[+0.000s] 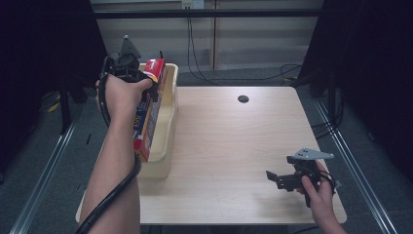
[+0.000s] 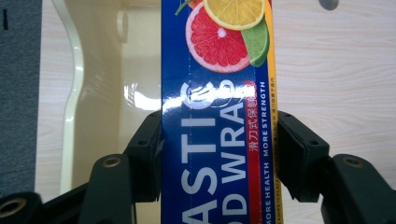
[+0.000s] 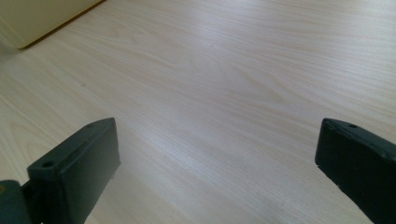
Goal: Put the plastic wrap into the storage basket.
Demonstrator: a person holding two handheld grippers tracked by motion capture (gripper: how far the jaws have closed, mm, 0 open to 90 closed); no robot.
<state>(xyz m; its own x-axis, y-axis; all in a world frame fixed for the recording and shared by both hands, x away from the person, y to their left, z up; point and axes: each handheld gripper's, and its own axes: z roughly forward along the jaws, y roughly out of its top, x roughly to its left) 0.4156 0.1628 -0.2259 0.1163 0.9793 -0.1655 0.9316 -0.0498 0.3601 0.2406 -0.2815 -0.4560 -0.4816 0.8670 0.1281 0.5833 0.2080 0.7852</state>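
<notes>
High view: at the table's far left, the left gripper [image 1: 127,73] pinches a long blue plastic wrap box [image 1: 150,112], its two jaws pressed against the box's sides. The box hangs lengthwise over a cream plastic bin [image 1: 168,126] sitting along the left edge of the wooden table [image 1: 229,146]. Near the right corner, the right gripper [image 1: 277,178] hovers low over bare wood, jaws spread wide apart.

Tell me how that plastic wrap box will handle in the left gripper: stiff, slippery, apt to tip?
The plastic wrap box looks like stiff cardboard: its sides stay flat between the left gripper jaws. Its glossy print shows glare, so it may slide under a light squeeze. It is long and narrow, so it would probably tip against the tub wall if released on end.
</notes>
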